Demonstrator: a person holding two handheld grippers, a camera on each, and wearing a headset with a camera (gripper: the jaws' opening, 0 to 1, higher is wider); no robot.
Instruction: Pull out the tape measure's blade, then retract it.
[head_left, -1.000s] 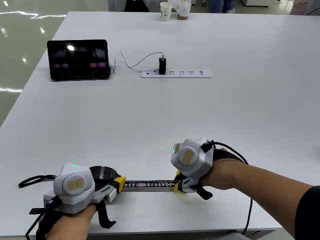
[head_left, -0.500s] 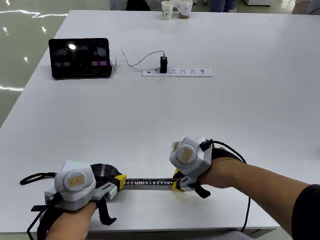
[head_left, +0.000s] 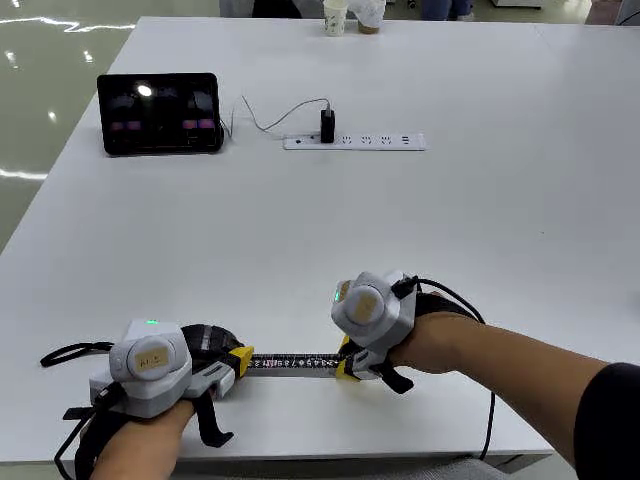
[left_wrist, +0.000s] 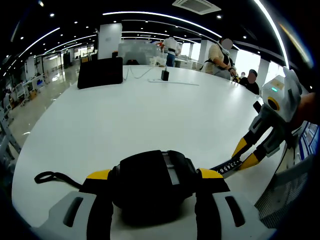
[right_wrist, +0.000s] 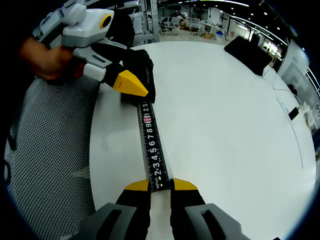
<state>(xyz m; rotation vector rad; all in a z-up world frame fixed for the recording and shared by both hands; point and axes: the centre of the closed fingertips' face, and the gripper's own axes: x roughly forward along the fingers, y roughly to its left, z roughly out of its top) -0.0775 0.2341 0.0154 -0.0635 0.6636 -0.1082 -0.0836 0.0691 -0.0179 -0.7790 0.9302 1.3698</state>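
The tape measure case (left_wrist: 150, 190) is pinched on the surface (head_left: 400, 220) by the left gripper (left_wrist: 155, 174). The blade (right_wrist: 151, 145) is stretched straight from the case to the right gripper (right_wrist: 159, 186), which is clamped on its tip. The blade's numbers are seen sharply in the right gripper view and blurred in the head view.

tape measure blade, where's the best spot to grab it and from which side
I'd grip the blade at its free end, by the low numbers, coming in along its length from the side opposite the case. It lies narrow and straight on the table, and that end fits between the jaws of the right gripper.
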